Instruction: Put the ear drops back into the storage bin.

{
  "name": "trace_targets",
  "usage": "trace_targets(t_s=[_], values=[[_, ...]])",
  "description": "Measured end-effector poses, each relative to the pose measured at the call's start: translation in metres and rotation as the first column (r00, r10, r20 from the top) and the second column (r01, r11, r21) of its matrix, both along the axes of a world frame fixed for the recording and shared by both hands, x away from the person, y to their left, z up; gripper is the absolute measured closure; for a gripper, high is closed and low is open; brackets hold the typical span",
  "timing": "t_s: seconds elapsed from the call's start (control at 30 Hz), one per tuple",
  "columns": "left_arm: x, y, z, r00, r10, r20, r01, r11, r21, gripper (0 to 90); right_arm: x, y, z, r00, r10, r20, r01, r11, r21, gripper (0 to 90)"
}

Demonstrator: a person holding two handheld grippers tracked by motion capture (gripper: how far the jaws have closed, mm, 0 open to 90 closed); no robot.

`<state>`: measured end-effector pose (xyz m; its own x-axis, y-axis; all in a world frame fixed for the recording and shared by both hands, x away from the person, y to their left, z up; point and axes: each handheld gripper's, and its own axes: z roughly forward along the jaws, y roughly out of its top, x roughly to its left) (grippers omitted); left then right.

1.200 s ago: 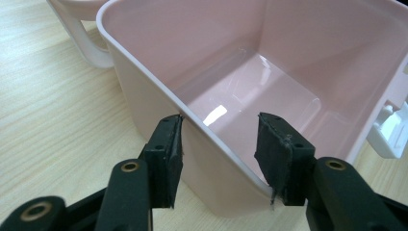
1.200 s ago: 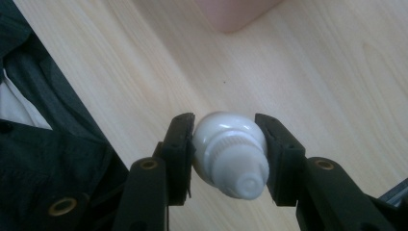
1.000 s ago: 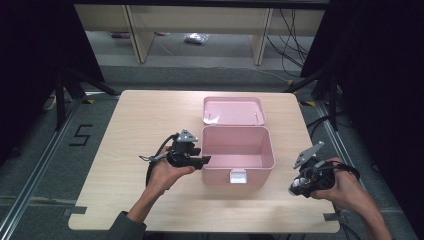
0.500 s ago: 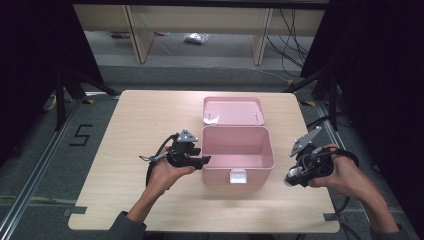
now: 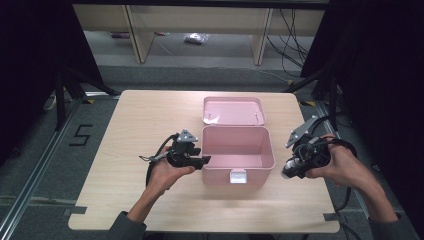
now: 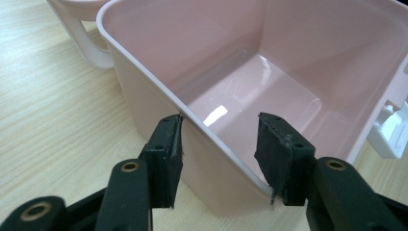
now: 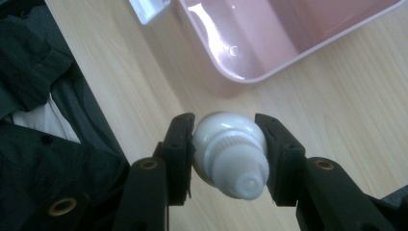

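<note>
The box (image 5: 238, 152) is sitting near the middle of the table (image 5: 130, 125), with its lid (image 5: 233, 110) lying flat just behind it, touching its back edge. The left gripper (image 5: 202, 161) is straddling the box's left wall, one jaw outside, one inside. The right gripper (image 5: 289, 172) is hovering right of the box, apart from it, with a bottle (image 7: 231, 154) sitting between its jaws.

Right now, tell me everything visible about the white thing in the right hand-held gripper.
The white container looks like smooth glossy plastic: a rounded body, a ribbed ring, then a small cap or nozzle pointing toward the camera. It is lifted off the wooden table, clamped at its sides between the pads of the right hand-held gripper. It sits off the pink box's corner. In the high view it is a pale blur. No label can be read.
</note>
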<state>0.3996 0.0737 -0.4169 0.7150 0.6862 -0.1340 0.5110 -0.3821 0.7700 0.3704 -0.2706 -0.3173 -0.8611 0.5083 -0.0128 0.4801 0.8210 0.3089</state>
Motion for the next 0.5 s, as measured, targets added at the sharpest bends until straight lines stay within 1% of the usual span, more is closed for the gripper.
trace_targets(t_s=[0.17, 0.2, 0.27, 0.3, 0.47, 0.5], values=[[0.0, 0.0, 0.0, 1.0, 0.0, 0.0, 0.0, 1.0, 0.0, 51.5, 0.003, 0.004, 0.006, 1.0, 0.006, 0.0, -0.006, 1.0, 0.004, 60.4], [0.0, 0.0, 0.0, 1.0, 0.001, 0.0, -0.001, 1.0, 0.001, 51.5, 0.005, 0.007, 0.009, 0.9999, 0.01, 0.008, -0.01, 0.9999, 0.003, 60.4], [0.0, 0.0, 0.0, 1.0, 0.0, 0.0, 0.0, 1.0, 0.0, 51.5, 0.006, 0.01, 0.012, 1.0, 0.008, 0.005, -0.008, 1.0, 0.003, 60.3], [0.0, 0.0, 0.0, 1.0, 0.001, 0.0, -0.001, 1.0, 0.0, 51.5, 0.008, 0.011, 0.014, 0.9997, 0.018, 0.015, -0.018, 0.9998, -0.001, 60.4], [0.0, 0.0, 0.0, 1.0, 0.001, -0.001, -0.001, 1.0, -0.001, 51.4, 0.011, 0.017, 0.02, 0.9995, 0.025, 0.018, -0.025, 0.9997, 0.004, 60.4], [0.0, 0.0, 0.0, 1.0, 0.001, 0.0, -0.001, 1.0, 0.0, 51.5, 0.012, 0.019, 0.021, 0.9992, 0.036, 0.019, -0.036, 0.9993, 0.005, 60.4]])
